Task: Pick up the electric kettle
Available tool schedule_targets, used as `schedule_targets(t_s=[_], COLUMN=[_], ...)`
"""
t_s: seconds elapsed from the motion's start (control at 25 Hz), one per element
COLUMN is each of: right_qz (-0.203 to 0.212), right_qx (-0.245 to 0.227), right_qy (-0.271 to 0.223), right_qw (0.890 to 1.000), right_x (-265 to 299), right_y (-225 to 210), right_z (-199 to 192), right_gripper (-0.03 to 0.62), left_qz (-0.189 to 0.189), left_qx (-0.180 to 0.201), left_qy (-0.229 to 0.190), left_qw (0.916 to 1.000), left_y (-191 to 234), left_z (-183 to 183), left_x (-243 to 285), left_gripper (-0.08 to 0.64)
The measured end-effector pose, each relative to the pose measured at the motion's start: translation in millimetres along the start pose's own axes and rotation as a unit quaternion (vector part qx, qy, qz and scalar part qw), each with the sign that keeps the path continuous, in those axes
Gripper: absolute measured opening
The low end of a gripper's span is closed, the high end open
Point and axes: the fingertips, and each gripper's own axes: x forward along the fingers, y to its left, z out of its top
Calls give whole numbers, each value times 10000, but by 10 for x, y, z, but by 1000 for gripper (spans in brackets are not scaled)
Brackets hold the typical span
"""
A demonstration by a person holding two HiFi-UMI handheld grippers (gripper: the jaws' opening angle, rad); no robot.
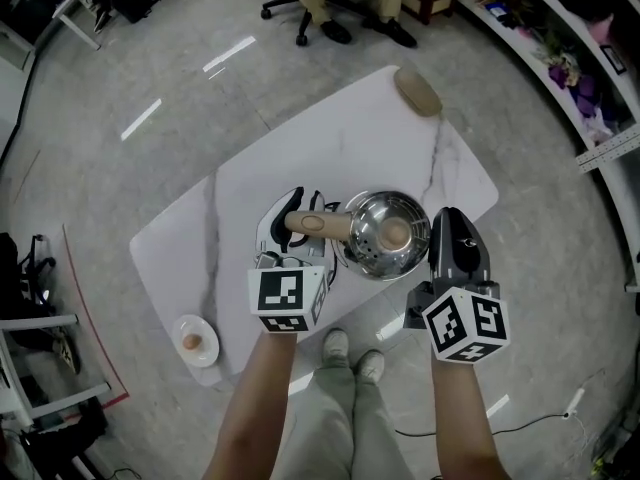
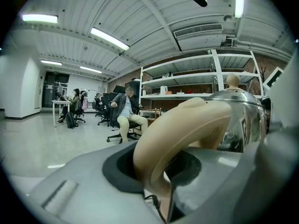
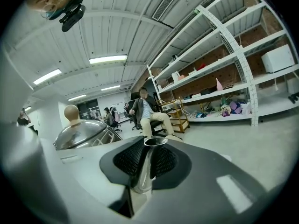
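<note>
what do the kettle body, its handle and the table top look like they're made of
The kettle body looks like polished metal, probably stainless steel: it mirrors the room. The handle is matte beige with a smooth moulded curve, likely plastic, possibly a wood-look finish. The table top is white with grey veins: marble or a marble-look slab, and I cannot tell which.

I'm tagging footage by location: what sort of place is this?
Probably an open-plan lab or workshop: tall metal shelving, people on office chairs, and a polished floor around one table.
</note>
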Motion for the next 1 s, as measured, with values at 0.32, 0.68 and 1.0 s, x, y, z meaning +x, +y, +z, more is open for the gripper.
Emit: schedule_targets(t_s=[0.32, 0.68, 1.0], right_qz=[170, 208, 253], right_qx=[-41, -105, -275], right_qy=[-82, -208, -291], right_qw=[9998, 9995, 9989], right_x=[-309, -741, -1180], right_y=[276, 465, 651], right_z=[464, 989, 1565], right_gripper=[69, 69, 69], left_qz=[93, -33, -95], left_qx=[23, 98, 8], left_qy=[-107, -197, -248], left_qw=[9999, 9998, 9996], left_y=[-33, -218, -423], left_z=[544, 1112, 1652], left_x=[-365, -740, -1129], left_gripper=[89, 89, 89])
